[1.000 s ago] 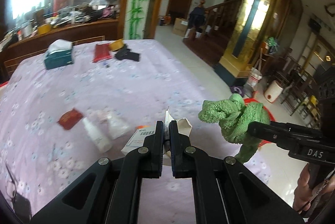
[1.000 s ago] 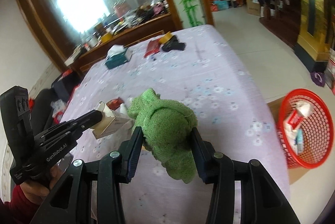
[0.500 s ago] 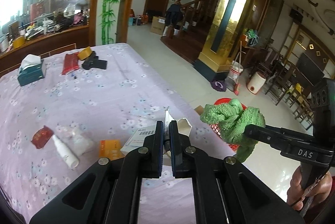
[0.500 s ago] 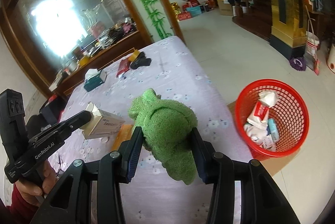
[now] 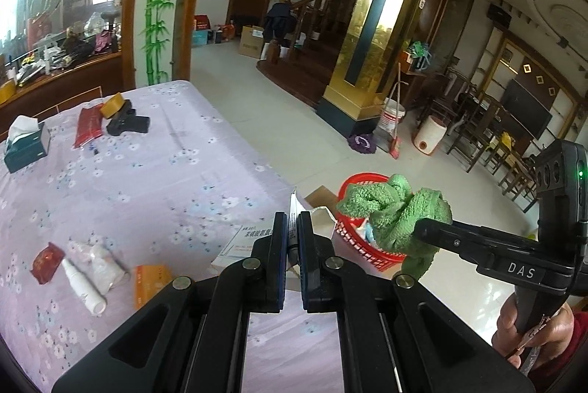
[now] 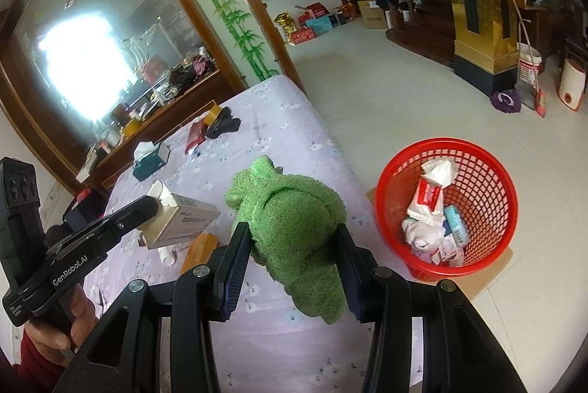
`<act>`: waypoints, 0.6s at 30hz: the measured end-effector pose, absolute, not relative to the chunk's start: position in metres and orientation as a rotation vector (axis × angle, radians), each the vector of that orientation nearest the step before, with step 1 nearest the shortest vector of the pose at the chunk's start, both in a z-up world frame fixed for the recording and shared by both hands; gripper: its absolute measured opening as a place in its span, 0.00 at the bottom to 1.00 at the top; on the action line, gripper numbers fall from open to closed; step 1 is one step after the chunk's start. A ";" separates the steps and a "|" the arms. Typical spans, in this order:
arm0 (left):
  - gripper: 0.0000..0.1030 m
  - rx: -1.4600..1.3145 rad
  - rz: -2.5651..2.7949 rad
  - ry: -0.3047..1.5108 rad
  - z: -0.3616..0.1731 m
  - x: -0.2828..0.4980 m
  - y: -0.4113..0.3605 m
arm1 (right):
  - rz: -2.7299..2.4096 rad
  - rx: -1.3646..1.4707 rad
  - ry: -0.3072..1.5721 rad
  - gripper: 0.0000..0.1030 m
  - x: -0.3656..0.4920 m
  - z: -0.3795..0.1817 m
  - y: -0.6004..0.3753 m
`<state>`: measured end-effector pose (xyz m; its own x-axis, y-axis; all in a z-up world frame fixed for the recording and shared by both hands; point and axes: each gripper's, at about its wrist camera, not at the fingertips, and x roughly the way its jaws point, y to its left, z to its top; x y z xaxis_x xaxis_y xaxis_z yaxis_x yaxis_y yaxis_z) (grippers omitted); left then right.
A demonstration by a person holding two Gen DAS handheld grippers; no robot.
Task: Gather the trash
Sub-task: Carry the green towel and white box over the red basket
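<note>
My left gripper (image 5: pixel 293 227) is shut on the flap of an opened white cardboard box (image 5: pixel 242 238), lifted above the table near its right edge. The same box (image 6: pixel 187 218) shows in the right wrist view, pinched by the left gripper (image 6: pixel 152 205). My right gripper (image 6: pixel 292 238) is shut on a bunched green towel (image 6: pixel 290 220), held over the table edge. In the left wrist view the towel (image 5: pixel 397 209) hangs in front of the red mesh basket (image 5: pixel 356 248). The basket (image 6: pixel 488 191) stands on the floor to the right with paper and packets inside.
On the flowered purple tablecloth (image 5: pixel 154 180) lie a red packet (image 5: pixel 46 262), a white bottle (image 5: pixel 82 286), crumpled white wrap (image 5: pixel 101 255) and an orange pack (image 5: pixel 149 284). Farther back sit a tissue box (image 5: pixel 25 145), a red pouch (image 5: pixel 88 125) and a black object (image 5: pixel 128 123). A hand (image 5: pixel 536 334) holds the right gripper.
Both grippers have swung to the right with their loads, toward the table's edge. The red basket has come into fuller view and now sits closer to the towel.
</note>
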<state>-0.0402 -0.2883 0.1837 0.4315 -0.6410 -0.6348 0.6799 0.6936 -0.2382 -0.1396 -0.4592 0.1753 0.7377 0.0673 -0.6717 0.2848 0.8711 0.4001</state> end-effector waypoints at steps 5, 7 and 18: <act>0.05 0.071 -0.866 0.787 0.182 -0.042 -0.316 | -0.168 0.539 0.724 0.48 -0.151 0.177 -0.480; 0.05 0.068 -0.890 0.798 0.183 -0.042 -0.328 | -0.189 0.554 0.719 0.48 -0.155 0.176 -0.490; 0.05 0.036 -1.030 0.870 0.183 -0.044 -0.407 | -0.330 0.659 0.709 0.48 -0.185 0.165 -0.561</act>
